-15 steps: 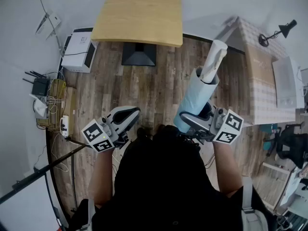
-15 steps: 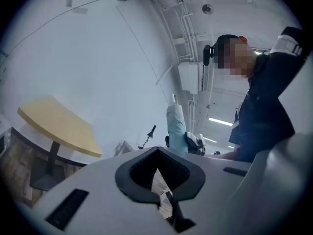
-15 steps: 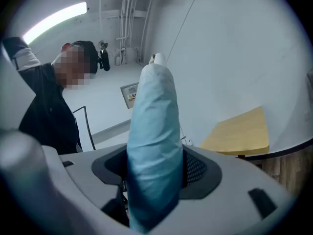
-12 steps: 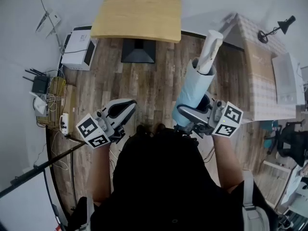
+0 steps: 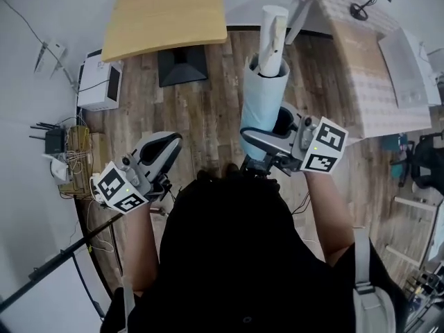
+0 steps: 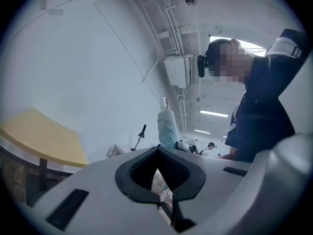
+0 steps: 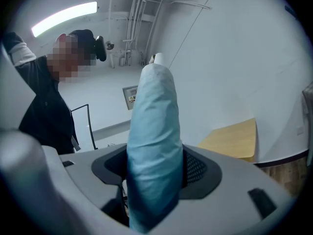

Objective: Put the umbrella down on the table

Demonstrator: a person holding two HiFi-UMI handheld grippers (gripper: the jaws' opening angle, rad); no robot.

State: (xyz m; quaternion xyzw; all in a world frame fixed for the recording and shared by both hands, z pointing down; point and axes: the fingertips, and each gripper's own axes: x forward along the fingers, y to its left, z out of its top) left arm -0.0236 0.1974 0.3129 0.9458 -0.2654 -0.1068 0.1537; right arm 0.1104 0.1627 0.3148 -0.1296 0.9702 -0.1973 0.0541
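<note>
Umbrella (image 5: pixel 265 96): folded, in a pale blue sleeve, with the pale handle end sticking out of the top. The right gripper (image 5: pixel 272 127) grips it low on the sleeve. In the right gripper view the jaws stand wide, the sleeve fills the gap between them and both pads are against it. Left gripper (image 5: pixel 166 144): jaws closed on each other with nothing between them, held off to the left, apart from the umbrella.

Change over the last half second, head view: the whole scene has swung.
- Wood tabletop (image 5: pixel 163 16) was at top centre and now sits at top left.
- Checked tabletop (image 5: pixel 361 61) has come further into the frame at upper right.
- Umbrella leaned toward the upper right before. Now it points almost straight up the frame, with the handle end between the two tabletops.
- Left gripper has shifted left in the frame.
- Grip on the sleeve looks the same in all three head pictures.

Reading: the person is turning and carrying the umbrella along; no lowering has begun. The umbrella hangs over the floor (image 5: pixel 208 109), over neither tabletop and touching neither. I cannot tell which tabletop is meant, though the turn brings the checked one nearer the middle. The task is at the carry stage. What remains is to approach, lay the umbrella flat inside an edge, then open the right jaws.
</note>
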